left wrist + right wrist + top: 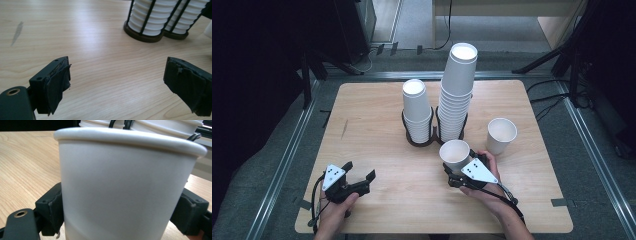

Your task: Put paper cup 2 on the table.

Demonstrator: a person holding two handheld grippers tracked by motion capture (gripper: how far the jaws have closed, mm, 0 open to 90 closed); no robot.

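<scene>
Forearms entered the high view from its near edge. Right claw pinched a paper cup upright, just in front of the cup holder; gripping the wall low left the mouth free, presumably for stacking. Left claw hovered spread and empty, well to the holder's left. A second cup stood on the table, right of the holder.

Left gripper view: spread jaws framed bare table, with the holder's base and black bars ahead, detail lost from above.

Right gripper view: both pads pressed the cup's wall, contact which the grey plate hid from above; the holder's stacks rose directly behind.
</scene>
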